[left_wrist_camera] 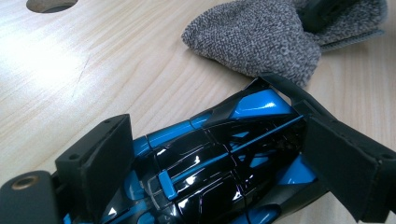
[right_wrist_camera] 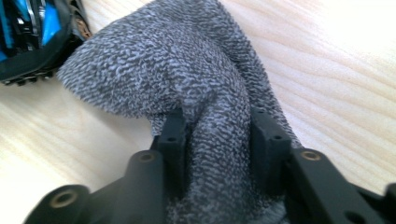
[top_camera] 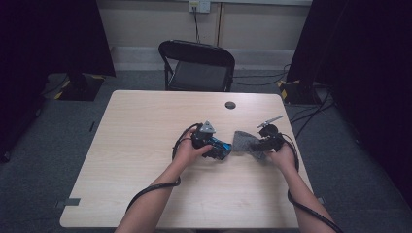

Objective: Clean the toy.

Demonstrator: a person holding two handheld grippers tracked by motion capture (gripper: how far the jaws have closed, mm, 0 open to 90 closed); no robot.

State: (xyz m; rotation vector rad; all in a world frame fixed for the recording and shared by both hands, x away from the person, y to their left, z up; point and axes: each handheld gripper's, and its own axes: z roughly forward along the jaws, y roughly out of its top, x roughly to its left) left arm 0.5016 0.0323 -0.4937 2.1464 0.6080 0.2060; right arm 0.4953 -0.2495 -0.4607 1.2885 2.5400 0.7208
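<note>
We note the left tongs (left_wrist_camera: 210,154) clamped across the blue-black toy car (left_wrist_camera: 210,158) at mid-frame on the table (top_camera: 145,145), nose aimed right toward the grey sock (right_wrist_camera: 187,79), which the right tongs (right_wrist_camera: 219,140) straddle, grip uncertain.

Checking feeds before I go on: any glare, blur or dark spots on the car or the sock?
High view: dim overall, black at both sides, the toy car and grey sock small. Left gripper view: sharp; bright glare on the table, highlights on the car's glossy shell. Right gripper view: sock knit sharp, table washed out top right, its jaws underexposed.
</note>
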